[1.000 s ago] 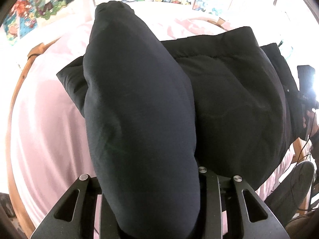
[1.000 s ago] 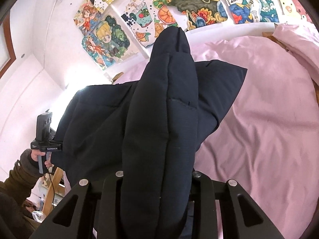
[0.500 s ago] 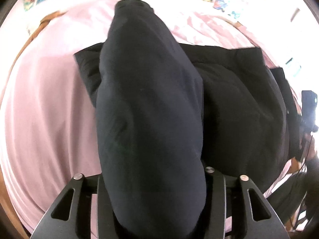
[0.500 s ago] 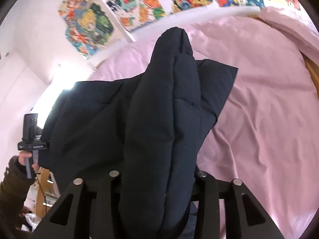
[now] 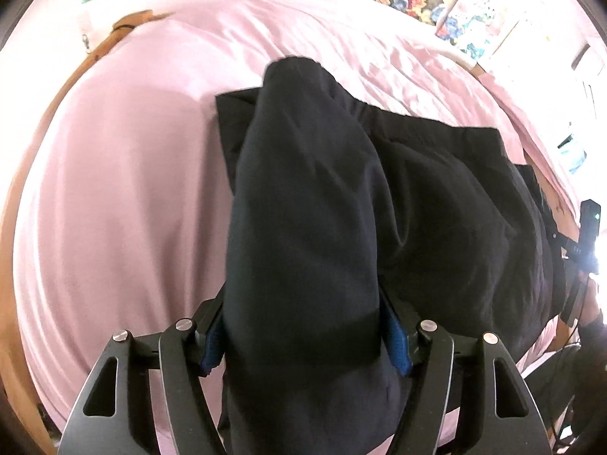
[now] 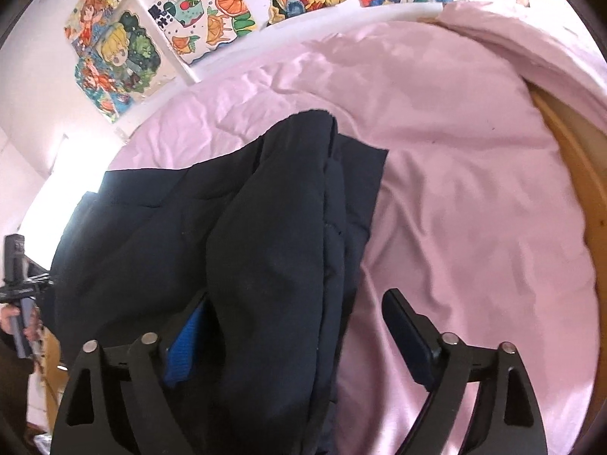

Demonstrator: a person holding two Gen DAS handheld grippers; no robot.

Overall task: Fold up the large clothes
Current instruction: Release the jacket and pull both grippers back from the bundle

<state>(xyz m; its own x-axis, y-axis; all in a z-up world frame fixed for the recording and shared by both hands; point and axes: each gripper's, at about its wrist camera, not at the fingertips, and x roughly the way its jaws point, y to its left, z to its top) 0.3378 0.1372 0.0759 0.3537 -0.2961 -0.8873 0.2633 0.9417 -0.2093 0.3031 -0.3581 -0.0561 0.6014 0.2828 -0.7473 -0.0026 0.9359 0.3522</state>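
The thick black padded jacket (image 5: 303,227) fills the gap between the left gripper (image 5: 303,345) fingers as they spread. The right gripper (image 6: 299,326) fingers part wide; the jacket lies against the left-frame finger only, on the pink bed (image 6: 474,189).

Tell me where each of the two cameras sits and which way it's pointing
Left wrist: sits on the left gripper, looks down along its fingers at the dark padded jacket on the pink bedsheet; jaws opening, fabric between them.
Right wrist: sits on the right gripper, looks down over the jacket toward the wall posters; jaws opening, one pad clear of the fabric.
Shared: jacket, sheet, posters, and each glimpses the other gripper.
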